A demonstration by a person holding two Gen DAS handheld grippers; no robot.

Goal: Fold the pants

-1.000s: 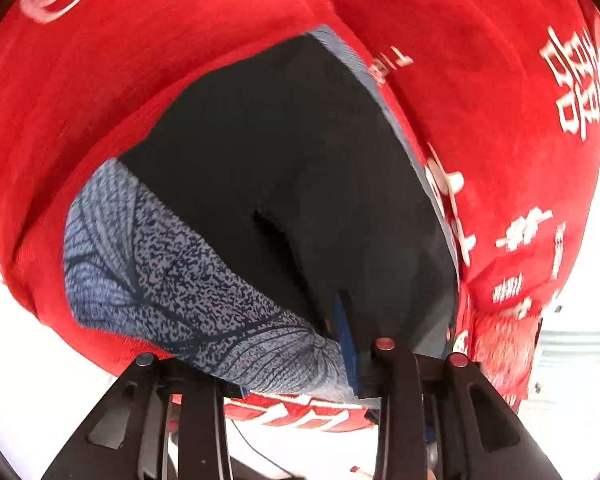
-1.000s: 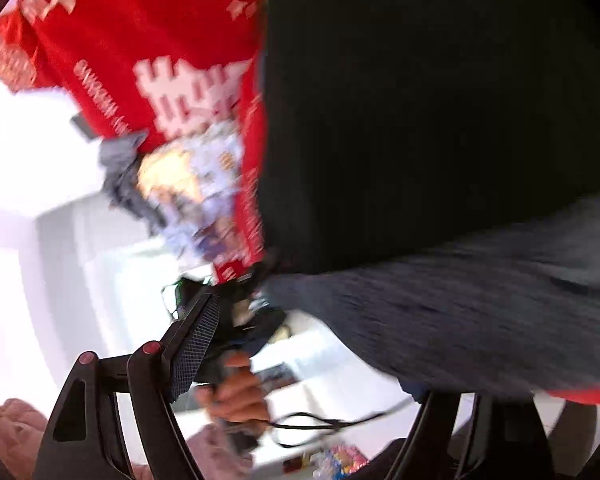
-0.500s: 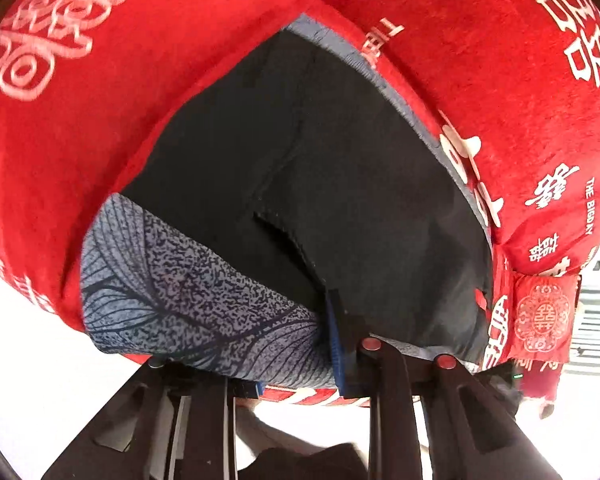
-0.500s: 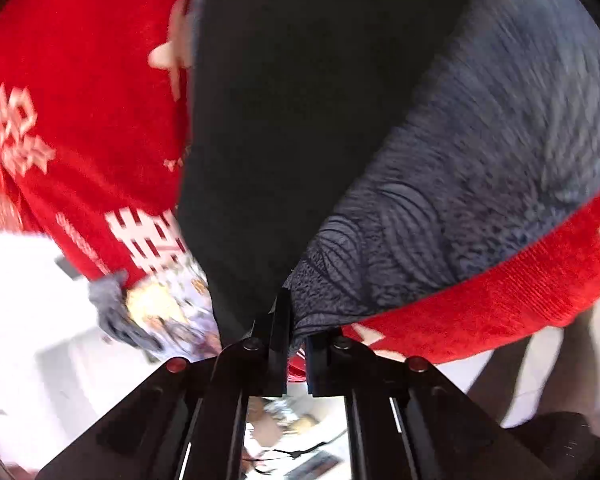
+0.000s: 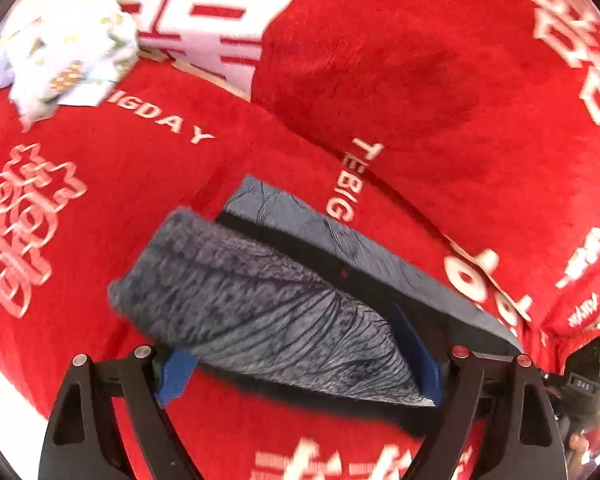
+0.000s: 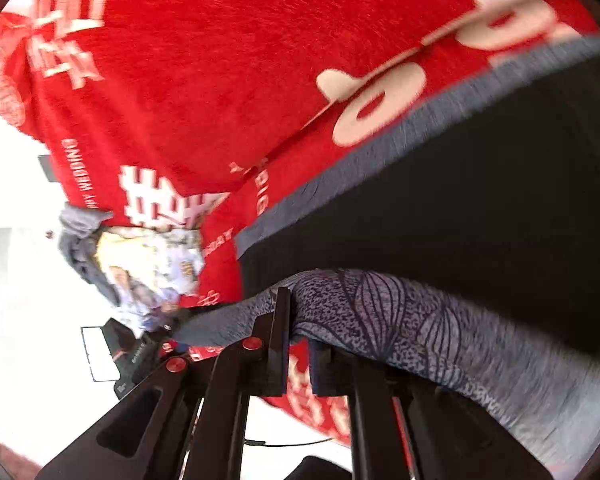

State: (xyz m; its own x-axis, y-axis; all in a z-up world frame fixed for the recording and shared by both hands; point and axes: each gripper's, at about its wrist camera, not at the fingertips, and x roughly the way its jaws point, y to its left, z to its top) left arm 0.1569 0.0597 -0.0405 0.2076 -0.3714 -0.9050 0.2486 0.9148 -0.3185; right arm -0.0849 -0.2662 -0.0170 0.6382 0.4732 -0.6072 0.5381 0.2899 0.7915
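The pants point(image 5: 268, 312) are grey-blue with a dark leaf print and a black inner side. They lie on a red blanket point(image 5: 100, 148) with white lettering. In the left wrist view the near part is raised and folded over toward the far part. My left gripper point(image 5: 300, 364) is open, its blue-padded fingers point(image 5: 176, 372) standing wide on both sides of the fabric. In the right wrist view the pants point(image 6: 400, 320) hang as a patterned edge over the black side. My right gripper point(image 6: 298, 316) is shut on that patterned edge.
A red cushion point(image 5: 440, 60) with white characters stands behind the pants. A pale printed cloth point(image 5: 68, 40) lies at the far left, and shows in the right wrist view point(image 6: 148, 264) next to a grey garment point(image 6: 78, 236). White floor lies beyond the blanket edge.
The left gripper has opened and let go of the pants edge. The right gripper closed on the patterned edge and carried it over the black side.
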